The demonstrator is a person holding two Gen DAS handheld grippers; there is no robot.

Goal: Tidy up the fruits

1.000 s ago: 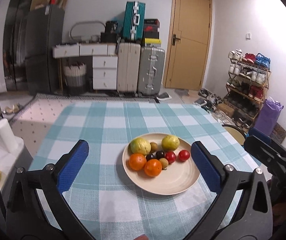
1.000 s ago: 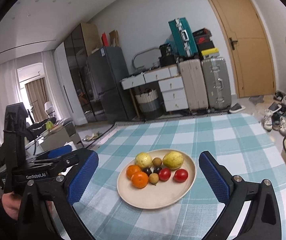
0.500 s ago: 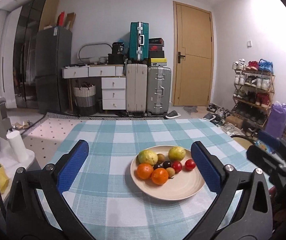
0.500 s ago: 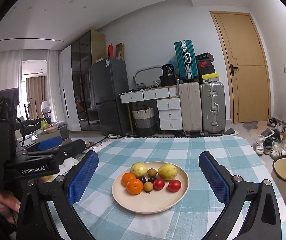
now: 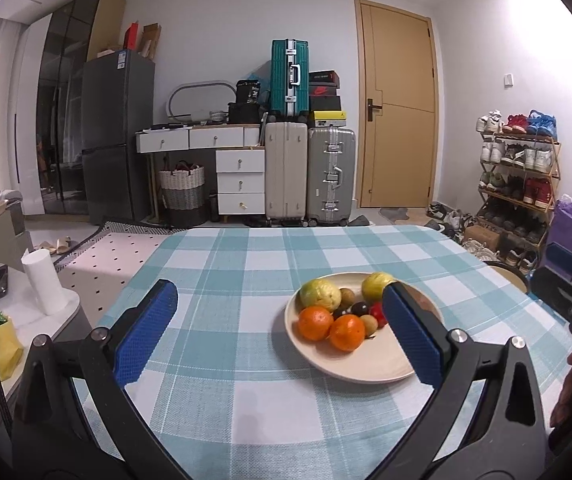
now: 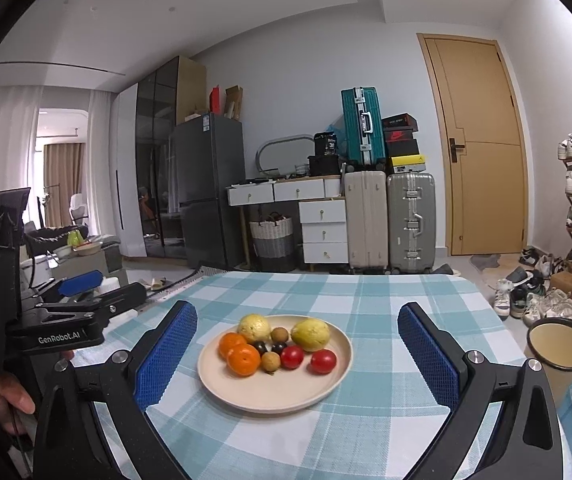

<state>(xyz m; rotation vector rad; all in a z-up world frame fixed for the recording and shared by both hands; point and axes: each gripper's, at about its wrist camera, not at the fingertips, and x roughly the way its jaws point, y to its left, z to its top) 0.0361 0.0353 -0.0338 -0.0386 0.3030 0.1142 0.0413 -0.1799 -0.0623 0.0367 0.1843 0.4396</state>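
A beige plate [image 6: 326, 388] on the checked tablecloth holds two oranges [image 6: 242, 358], two yellow-green guavas [image 6: 311, 334], two red tomatoes [image 6: 323, 361], small brown longans [image 6: 271, 361] and dark round fruits [image 6: 261, 347]. My right gripper [image 6: 296, 356] is open and empty, held above the near table edge with the plate between its fingers in view. My left gripper [image 5: 282, 332] is open and empty, to the left of the plate [image 5: 366, 372]; its right finger [image 5: 414, 336] hides part of the fruit. Oranges [image 5: 328, 326] lie at the plate's near left.
The table [image 6: 386, 292] has teal and white checks. A round bin [image 6: 558, 346] stands beside its right edge, a shoe rack [image 5: 518, 184] beyond. A white side table with a paper roll [image 5: 44, 282] is on the left. Suitcases and drawers stand at the back wall.
Both grippers have tilted up and pulled back a little; the left one has shifted left, so the plate now sits to the right in its view. Both stay open.
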